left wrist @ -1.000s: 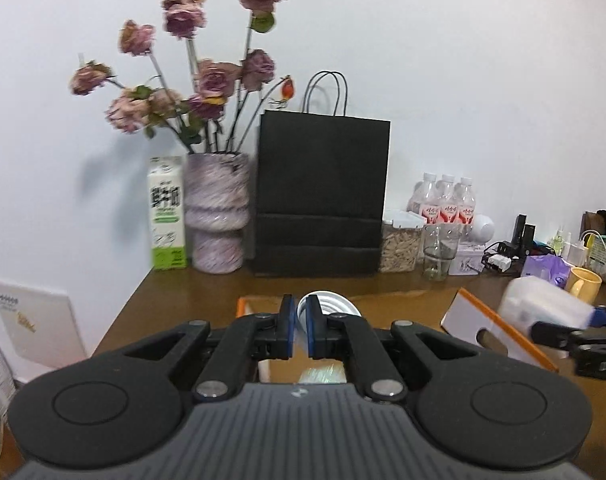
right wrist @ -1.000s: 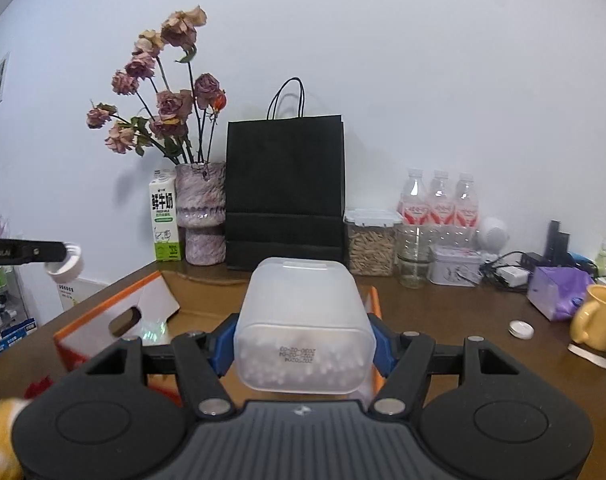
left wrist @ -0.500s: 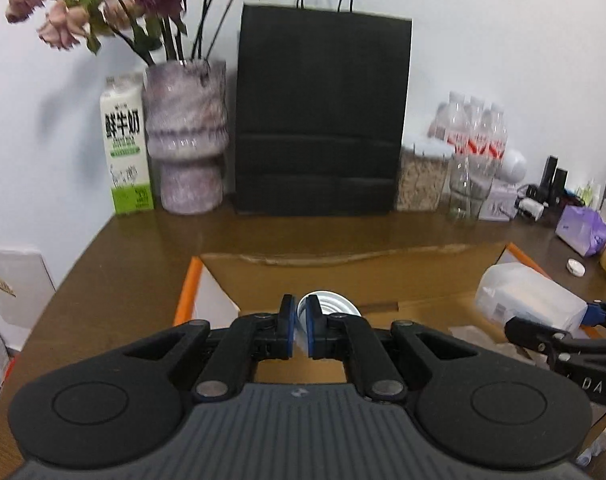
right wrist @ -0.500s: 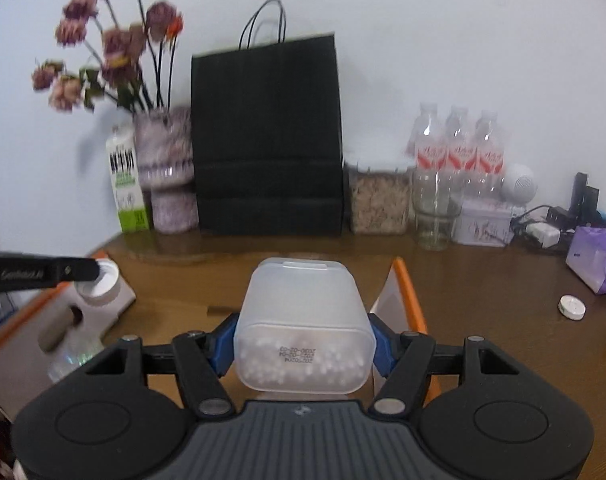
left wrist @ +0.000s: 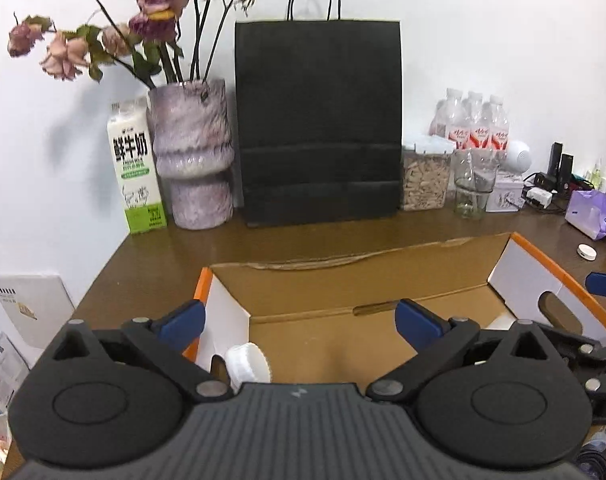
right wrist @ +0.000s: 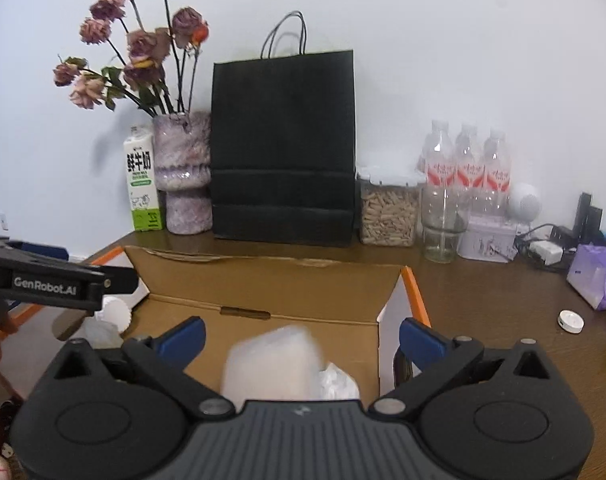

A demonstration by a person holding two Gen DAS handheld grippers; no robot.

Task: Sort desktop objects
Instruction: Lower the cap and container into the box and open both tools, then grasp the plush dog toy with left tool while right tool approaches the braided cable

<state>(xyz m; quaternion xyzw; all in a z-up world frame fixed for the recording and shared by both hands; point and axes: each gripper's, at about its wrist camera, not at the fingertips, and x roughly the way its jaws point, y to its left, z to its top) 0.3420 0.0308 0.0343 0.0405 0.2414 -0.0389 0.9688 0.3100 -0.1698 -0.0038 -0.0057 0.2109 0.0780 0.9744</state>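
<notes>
A frosted plastic container [right wrist: 273, 364], boxy with rounded corners, is dropping into an open cardboard box [right wrist: 263, 280] and is showing as a motion blur. Half a second ago the right gripper [right wrist: 301, 340] was clamping it; now its blue-padded jaws are standing wide apart with nothing between them. Beside the container, crinkled clear plastic [right wrist: 337, 384] is lying on the box floor.

The left gripper [left wrist: 299, 320] is doing the same: it was pinching a small white ribbed cap [left wrist: 247, 366] a moment ago, and now its jaws are spread wide while the cap is sitting inside the box near the left wall, partly hidden behind the gripper body. Both items are therefore looking delivered, and both grippers are becoming free for the next pick.

The box is brown corrugated card inside, with white end panels, orange edges and cut-out handles. It is resting on a dark wooden worktop [left wrist: 171, 256]. Behind it are standing a matte black paper bag [left wrist: 319, 120] with cord handles, a mottled purple vase [left wrist: 191, 156] of dried roses, a green and white milk carton [left wrist: 137, 168], a clear jar of seeds [left wrist: 425, 180] and water bottles [left wrist: 471, 128]. A small white lid [right wrist: 570, 321] is lying on the worktop to the right, apart from the box.
</notes>
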